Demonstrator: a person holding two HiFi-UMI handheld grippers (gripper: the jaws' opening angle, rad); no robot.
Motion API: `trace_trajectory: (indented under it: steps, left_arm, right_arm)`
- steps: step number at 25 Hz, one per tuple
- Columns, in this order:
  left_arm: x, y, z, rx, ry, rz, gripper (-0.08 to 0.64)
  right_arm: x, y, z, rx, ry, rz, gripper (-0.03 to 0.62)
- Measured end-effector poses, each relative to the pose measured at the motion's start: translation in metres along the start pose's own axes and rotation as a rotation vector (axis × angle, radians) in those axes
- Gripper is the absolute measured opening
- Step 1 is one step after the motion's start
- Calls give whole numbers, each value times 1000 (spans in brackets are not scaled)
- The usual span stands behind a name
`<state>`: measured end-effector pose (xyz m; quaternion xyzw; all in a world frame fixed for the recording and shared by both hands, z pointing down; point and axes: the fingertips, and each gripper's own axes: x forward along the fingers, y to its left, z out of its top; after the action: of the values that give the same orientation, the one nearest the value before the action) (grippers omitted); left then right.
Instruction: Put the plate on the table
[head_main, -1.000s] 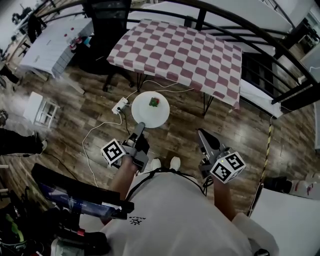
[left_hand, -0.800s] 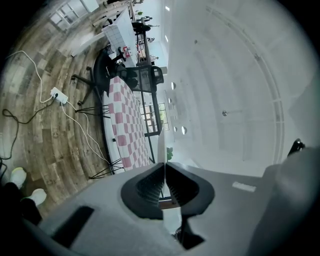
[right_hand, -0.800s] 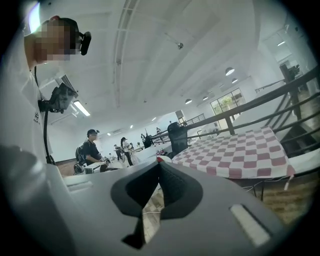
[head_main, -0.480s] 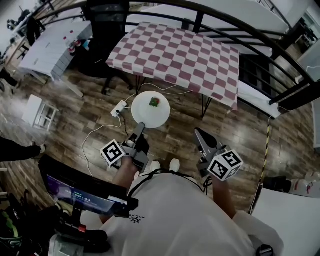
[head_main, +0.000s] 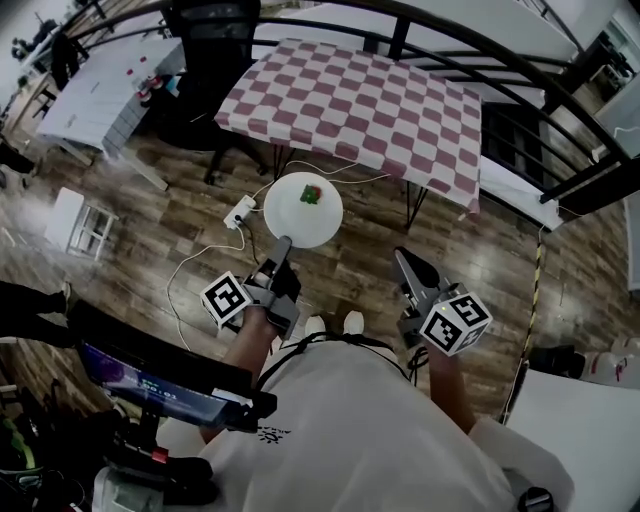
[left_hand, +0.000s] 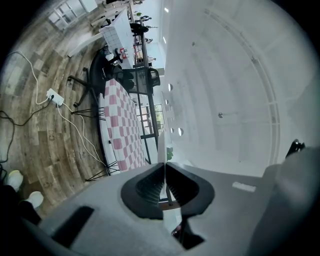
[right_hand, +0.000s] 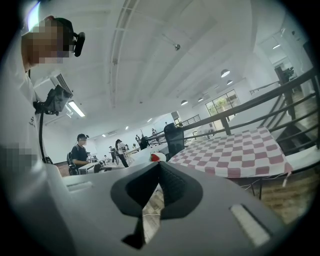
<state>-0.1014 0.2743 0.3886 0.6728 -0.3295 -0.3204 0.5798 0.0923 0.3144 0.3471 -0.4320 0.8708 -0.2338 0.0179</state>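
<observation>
Plate (head_main: 293, 222) in left tool (head_main: 283, 245) tight grip, short of checkered table (head_main: 350, 100); right tool (head_main: 403, 257) closed, empty

The table (head_main: 350, 100) is covered with a red-and-white checkered cloth (head_main: 410, 135). The table stands on a wood-plank floor (head_main: 170, 215). A white power strip (head_main: 238, 212) and its white cable (head_main: 182, 272) lie on the floor near the table legs.

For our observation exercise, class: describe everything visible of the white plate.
The plate is round, white and smooth-looking. It is held roughly level above the wooden floor, short of the checked table. The left gripper's tongs are shut on its near rim. A small red-and-green object sits on it, toward the far side.
</observation>
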Motion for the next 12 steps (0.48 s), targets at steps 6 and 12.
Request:
trace_trajectory:
  steps: [6, 12]
  left_arm:
    - [-11, 5, 8, -13, -5, -7, 20]
    - [-15, 8, 11, -20, 0, 2, 20]
  right_arm:
    - [1, 9, -5, 55, -29, -10, 8]
    - [7, 17, -6, 57, -24, -5, 9]
